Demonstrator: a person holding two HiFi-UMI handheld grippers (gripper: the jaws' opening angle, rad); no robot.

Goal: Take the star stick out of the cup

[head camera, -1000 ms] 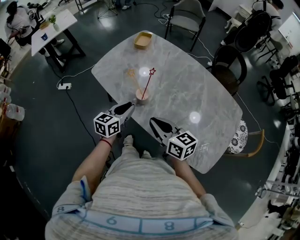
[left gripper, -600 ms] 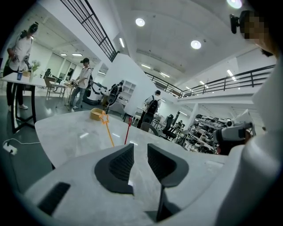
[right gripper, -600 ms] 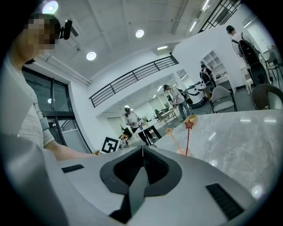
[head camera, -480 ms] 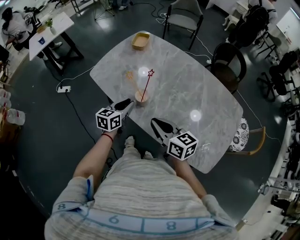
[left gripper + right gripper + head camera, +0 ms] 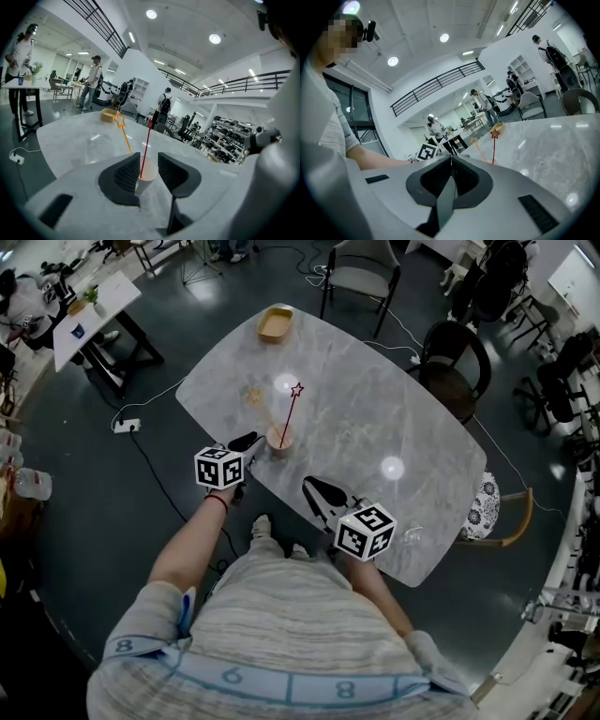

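A small pale cup (image 5: pixel 279 438) stands on the grey marble table (image 5: pixel 375 409) and holds a thin red star stick (image 5: pixel 290 413), which leans right. An orange star stick (image 5: pixel 259 405) leans left from the same cup. My left gripper (image 5: pixel 248 442) has just been opening, and its jaws now stand open on either side of the cup (image 5: pixel 146 174), with the right jaw clearly apart from it. The red stick (image 5: pixel 146 147) rises between the jaws, and the orange stick (image 5: pixel 123 133) passes behind the left jaw. My right gripper (image 5: pixel 317 491) hovers shut and empty near the table's front edge.
A tan bowl (image 5: pixel 275 322) sits at the table's far end. Dark chairs (image 5: pixel 360 277) ring the far and right sides. A power strip (image 5: pixel 127 426) and its cable lie on the floor to the left. Several people stand in the hall beyond.
My left gripper has moved forward to the cup, and its jaws have opened around it. The right gripper has stayed put.
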